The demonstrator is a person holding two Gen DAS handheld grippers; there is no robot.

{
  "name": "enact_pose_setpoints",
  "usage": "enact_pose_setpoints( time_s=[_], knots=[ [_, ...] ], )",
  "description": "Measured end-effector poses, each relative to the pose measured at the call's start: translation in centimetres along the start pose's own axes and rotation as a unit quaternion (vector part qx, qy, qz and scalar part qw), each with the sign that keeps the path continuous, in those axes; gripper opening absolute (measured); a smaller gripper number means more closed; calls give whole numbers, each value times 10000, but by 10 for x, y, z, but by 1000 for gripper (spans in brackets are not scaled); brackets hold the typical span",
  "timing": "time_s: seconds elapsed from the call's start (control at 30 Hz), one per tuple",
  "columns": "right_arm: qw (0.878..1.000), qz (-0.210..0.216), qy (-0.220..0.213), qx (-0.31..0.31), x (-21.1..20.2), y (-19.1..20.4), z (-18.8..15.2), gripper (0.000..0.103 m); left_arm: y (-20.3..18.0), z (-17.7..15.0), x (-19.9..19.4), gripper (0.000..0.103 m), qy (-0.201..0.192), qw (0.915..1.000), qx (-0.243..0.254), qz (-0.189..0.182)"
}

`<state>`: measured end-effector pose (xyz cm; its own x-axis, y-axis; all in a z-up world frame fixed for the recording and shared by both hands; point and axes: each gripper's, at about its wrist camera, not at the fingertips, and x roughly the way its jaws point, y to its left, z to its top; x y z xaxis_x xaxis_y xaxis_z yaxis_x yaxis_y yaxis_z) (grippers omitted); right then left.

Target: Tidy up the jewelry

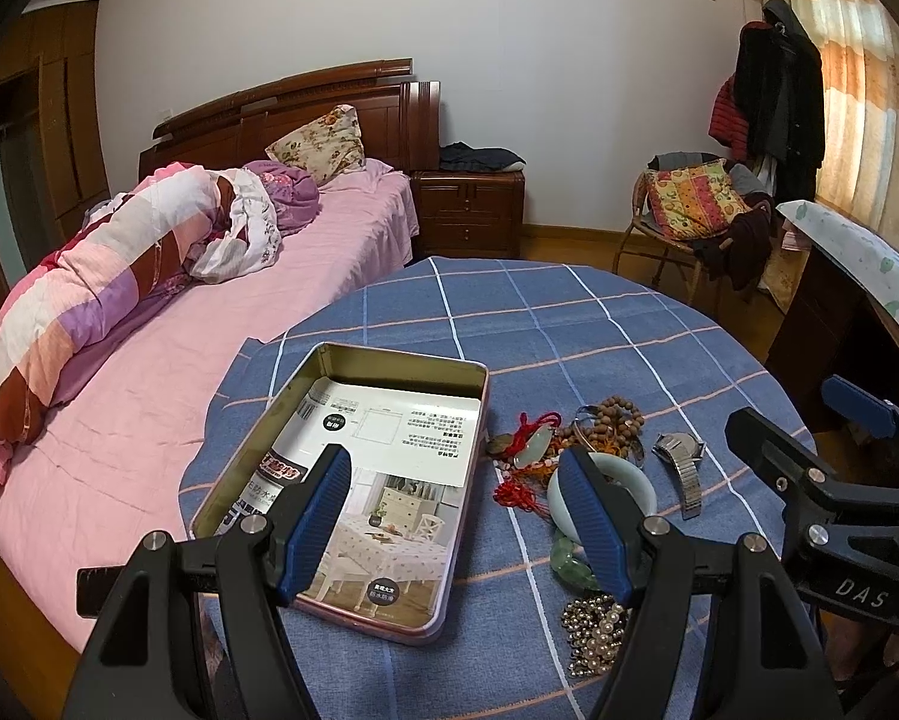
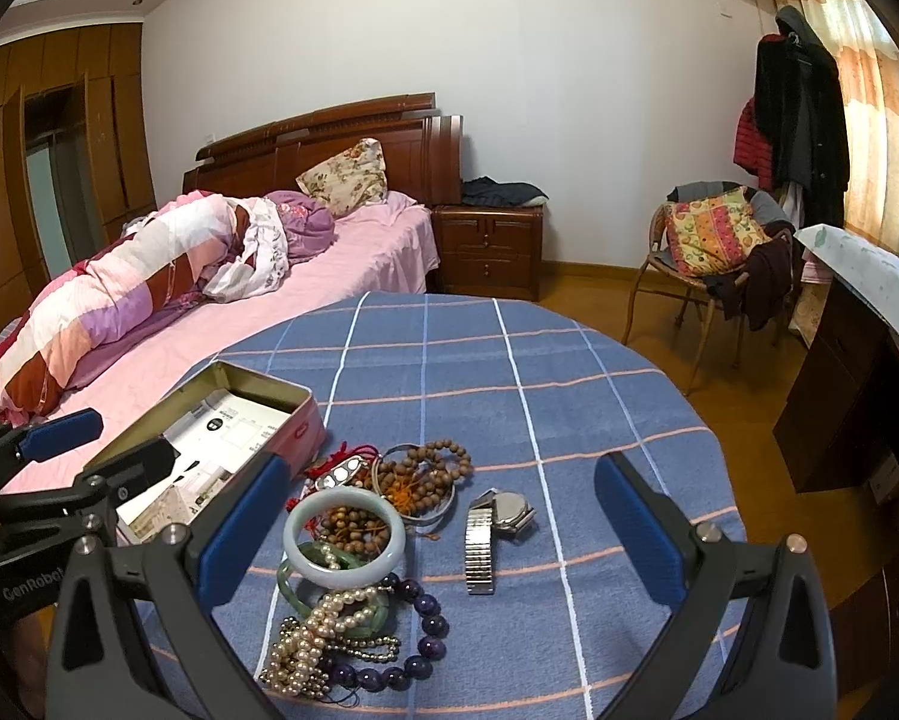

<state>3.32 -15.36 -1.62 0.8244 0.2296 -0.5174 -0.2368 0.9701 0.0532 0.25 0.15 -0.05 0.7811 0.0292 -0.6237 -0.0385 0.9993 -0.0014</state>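
Note:
An open metal tin (image 1: 251,438) lined with a printed sheet lies on the blue checked tablecloth (image 1: 569,324); it also shows in the right wrist view (image 2: 302,420). Right of it lies a heap of jewelry: a pale jade bangle (image 2: 344,537), wooden bead strings (image 2: 443,456), a pearl necklace (image 2: 323,618), purple beads (image 2: 428,606), a metal watch (image 2: 491,525), red cords (image 1: 518,495). My left gripper (image 1: 455,516) is open and empty, hovering over the tin's right edge. My right gripper (image 2: 443,534) is open and empty above the heap.
A bed with pink sheets (image 1: 167,360) lies left of the table. A nightstand (image 1: 470,213), a wicker chair with cushions (image 2: 713,246) and a dark desk (image 2: 851,396) stand behind and to the right.

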Motion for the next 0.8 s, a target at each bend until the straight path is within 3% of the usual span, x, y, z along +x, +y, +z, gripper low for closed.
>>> enact_pose_setpoints(
  time_s=[0.8],
  knots=[
    [10000,8,23,-22,1,5,-2,103,-1,0,0,72,-11,10000,5,11]
  ],
)
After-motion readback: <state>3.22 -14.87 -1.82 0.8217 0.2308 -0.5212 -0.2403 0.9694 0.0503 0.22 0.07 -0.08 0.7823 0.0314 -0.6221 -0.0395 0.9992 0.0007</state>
